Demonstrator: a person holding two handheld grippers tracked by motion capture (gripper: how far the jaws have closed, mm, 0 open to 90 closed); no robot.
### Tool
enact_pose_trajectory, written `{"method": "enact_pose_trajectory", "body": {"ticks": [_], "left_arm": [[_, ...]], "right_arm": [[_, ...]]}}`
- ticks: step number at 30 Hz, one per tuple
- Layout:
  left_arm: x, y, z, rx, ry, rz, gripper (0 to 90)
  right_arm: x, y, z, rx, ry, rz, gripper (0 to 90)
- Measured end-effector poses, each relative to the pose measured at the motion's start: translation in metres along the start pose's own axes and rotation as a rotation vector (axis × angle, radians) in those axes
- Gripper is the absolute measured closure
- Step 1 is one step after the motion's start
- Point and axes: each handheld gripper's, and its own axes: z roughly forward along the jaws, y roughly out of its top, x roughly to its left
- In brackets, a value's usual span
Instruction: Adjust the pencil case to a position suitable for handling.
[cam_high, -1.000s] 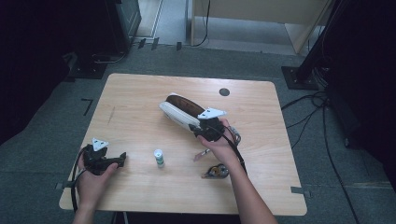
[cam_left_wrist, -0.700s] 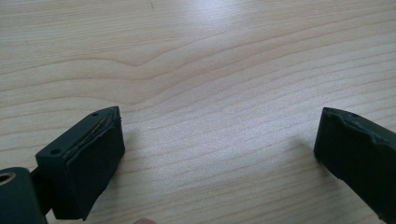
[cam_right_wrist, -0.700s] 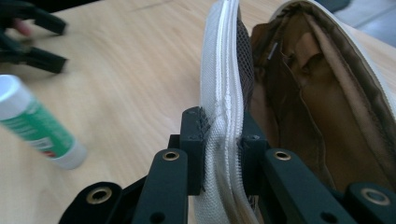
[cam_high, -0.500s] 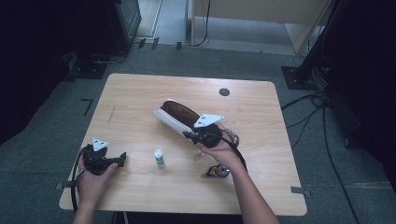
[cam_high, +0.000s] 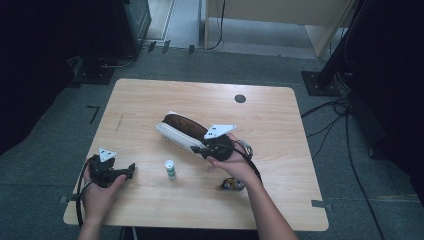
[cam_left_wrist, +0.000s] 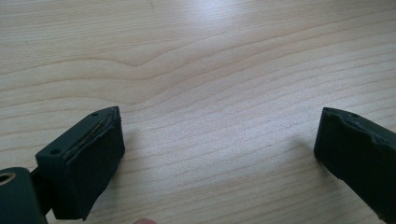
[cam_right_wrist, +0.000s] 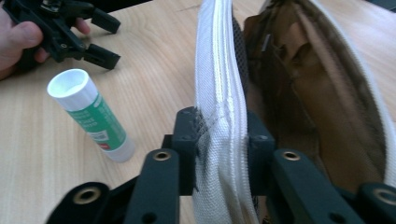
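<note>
Dragged toward the glue stick (cam_high: 170, 169), your pencil case (cam_high: 181, 131) now lies mid-table, mouth gaping.
Your right gripper (cam_right_wrist: 219, 128), jaws just reopening slightly, pinches its white zipper edge, keeping it open; left gripper (cam_high: 131, 168) rests wide open, empty, beyond the stick.

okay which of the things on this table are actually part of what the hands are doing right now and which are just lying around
In the job:
- white pencil case, open, brown inside
- right gripper, jaws pinched on the case's white wall
- glue stick, upright beside the case, probably next to go in

Lying about:
- left gripper, jaws open over bare table
- small dark object near the right wrist, too small to identify
</note>
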Motion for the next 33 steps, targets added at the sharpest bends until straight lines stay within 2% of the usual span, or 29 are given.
{"method": "enact_pose_trajectory", "body": {"ticks": [2, 3, 7, 10, 12, 13, 16, 20, 21, 24, 29, 33], "left_arm": [[0.0, 0.0, 0.0, 0.0, -0.001, -0.001, 1.8], [0.0, 0.0, 0.0, 0.0, 0.0, 0.001, 1.8], [0.0, 0.0, 0.0, 0.001, -0.002, 0.002, 1.8], [0.0, 0.0, 0.0, 0.001, -0.002, 0.002, 1.8], [0.0, 0.0, 0.0, 0.001, -0.002, 0.002, 1.8], [0.0, 0.0, 0.0, 0.001, -0.002, 0.002, 1.8], [0.0, 0.0, 0.0, 0.001, -0.003, 0.003, 1.8], [0.0, 0.0, 0.0, 0.001, -0.003, 0.003, 1.8], [0.0, 0.0, 0.0, 0.001, -0.003, 0.003, 1.8], [0.0, 0.0, 0.0, 0.002, -0.003, 0.004, 1.8], [0.0, 0.0, 0.0, 0.002, -0.003, 0.004, 1.8], [0.0, 0.0, 0.0, 0.003, -0.004, 0.005, 1.8]], "right_arm": [[0.0, 0.001, -0.003, -0.008, -0.001, 0.009, 62.5], [0.0, 0.002, -0.007, -0.034, -0.001, 0.024, 57.8], [0.001, 0.006, -0.016, -0.063, -0.003, 0.035, 51.7], [0.002, 0.007, -0.025, -0.08, -0.017, 0.024, 49.8], [0.005, 0.008, -0.04, -0.101, -0.029, 0.028, 48.4], [0.005, 0.008, -0.04, -0.101, -0.029, 0.028, 48.4], [0.005, 0.005, -0.056, -0.119, -0.059, 0.028, 46.5], [0.0, -0.008, -0.078, -0.124, -0.11, 0.03, 42.9], [0.0, -0.008, -0.078, -0.124, -0.11, 0.03, 42.9], [-0.011, -0.025, -0.089, -0.122, -0.129, 0.056, 42.1], [-0.023, -0.042, -0.095, -0.12, -0.153, 0.083, 43.4], [-0.029, -0.053, -0.093, -0.1, -0.144, 0.092, 43.1]]}}
